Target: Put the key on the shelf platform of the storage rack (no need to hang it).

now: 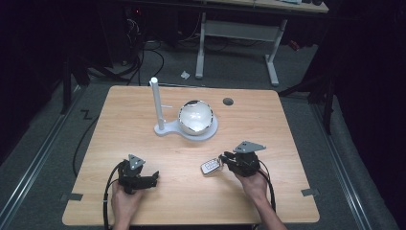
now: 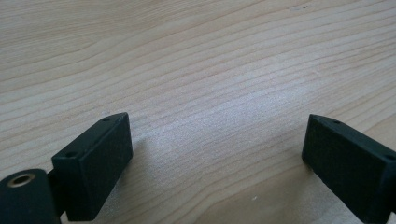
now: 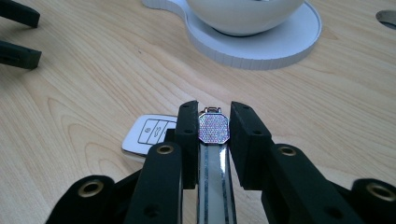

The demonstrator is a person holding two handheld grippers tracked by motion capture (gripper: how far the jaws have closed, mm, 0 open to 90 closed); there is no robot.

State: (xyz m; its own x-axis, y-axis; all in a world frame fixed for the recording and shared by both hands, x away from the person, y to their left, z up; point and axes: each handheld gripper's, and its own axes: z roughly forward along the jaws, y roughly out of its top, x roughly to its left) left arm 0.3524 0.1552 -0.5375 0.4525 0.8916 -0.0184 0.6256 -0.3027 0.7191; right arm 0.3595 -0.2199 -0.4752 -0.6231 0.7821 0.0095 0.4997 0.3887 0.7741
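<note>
Tabletop: key fob (image 3: 154, 133) btwn right gripper (image 3: 214, 130) jaws

A light wooden table (image 1: 143, 206) carries a white stand (image 1: 167, 129) near its far middle: a flat base from which an upright white post (image 1: 156, 103) rises at the left, topped by a small knob. On the round right part of the base sits a white bowl (image 1: 196, 116). A dark round hole (image 1: 228, 101) lies in the tabletop just right of the bowl. Behind, on a grey floor (image 1: 43, 143), stand a second desk's white legs (image 1: 273, 62) and loose black cables (image 1: 143, 62).
</note>
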